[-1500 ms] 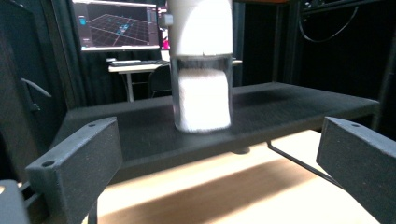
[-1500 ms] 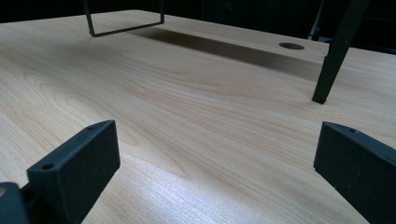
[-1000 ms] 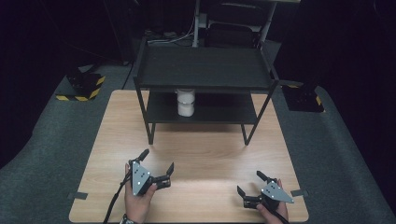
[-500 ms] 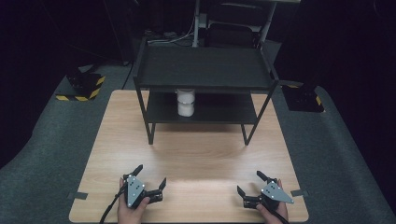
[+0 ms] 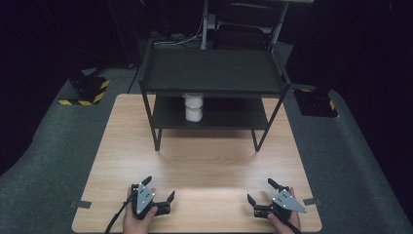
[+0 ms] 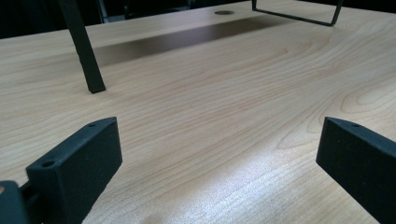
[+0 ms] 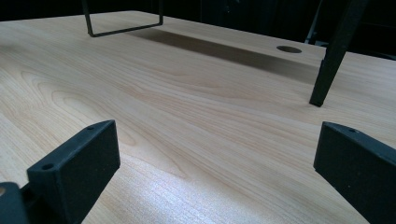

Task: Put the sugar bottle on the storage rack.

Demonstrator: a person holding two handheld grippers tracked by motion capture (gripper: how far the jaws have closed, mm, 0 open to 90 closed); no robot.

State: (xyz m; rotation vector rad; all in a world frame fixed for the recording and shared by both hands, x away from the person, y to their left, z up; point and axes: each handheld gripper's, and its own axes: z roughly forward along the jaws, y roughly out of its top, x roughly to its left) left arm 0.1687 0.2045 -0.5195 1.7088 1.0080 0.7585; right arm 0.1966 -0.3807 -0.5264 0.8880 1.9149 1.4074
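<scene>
The white jar (image 5: 194, 107) stands upright on the lower shelf of the black two-tier rack (image 5: 212, 73), toward its left half, tucked under the top shelf so that its lid end is partly hidden by the shelf's front edge. It looks pale and possibly translucent; we cannot tell what it holds. We judge it to be the thing our work concerns, since nothing else loose lies on the counter.

We hold the left claw (image 5: 159, 191) and the right claw (image 5: 260, 191) low at the near edge of the counter (image 5: 219, 161), well apart from the jar and from each other. Both are released: in each gripper view the two black jaws stand wide, with bare wood between them and nothing gripped. In the left gripper view the left claw (image 6: 219, 163) looks across the wood toward one rack leg (image 6: 85, 51); the right claw (image 7: 217, 163) likewise looks toward another leg (image 7: 334, 60). This reads to us as a rest or ready posture, the hands settled symmetrically with a clear run toward the rack.

The counter is light wood-grain laminate, smooth, with a soft glare patch near its middle and a round cable hole (image 7: 288, 49) behind the rack. Around it lies grey carpet (image 5: 53, 146), with yellow-and-black striped blocks (image 5: 86, 90) at the sides, and beyond that the room is dark.
</scene>
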